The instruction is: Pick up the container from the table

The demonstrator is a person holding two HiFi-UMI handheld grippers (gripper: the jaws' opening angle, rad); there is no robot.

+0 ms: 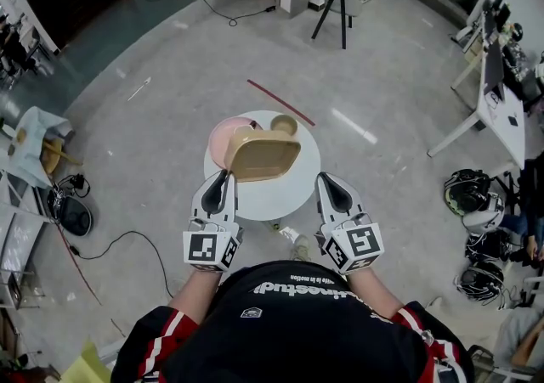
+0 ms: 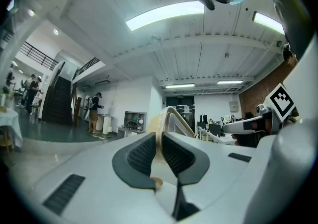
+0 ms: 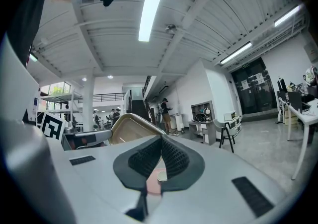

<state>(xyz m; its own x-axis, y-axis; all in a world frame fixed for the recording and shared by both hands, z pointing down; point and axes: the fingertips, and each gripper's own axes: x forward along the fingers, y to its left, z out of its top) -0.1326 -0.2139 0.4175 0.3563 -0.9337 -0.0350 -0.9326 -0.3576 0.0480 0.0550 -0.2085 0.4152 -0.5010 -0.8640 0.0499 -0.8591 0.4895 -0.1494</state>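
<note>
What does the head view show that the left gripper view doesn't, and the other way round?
Only the head view: the round white table and a pink round dish on it. Only the left gripper view: the long ceiling light and a dark staircase. Both: the tan rectangular plastic container, its rim clamped by the left gripper, and the right gripper.
</note>
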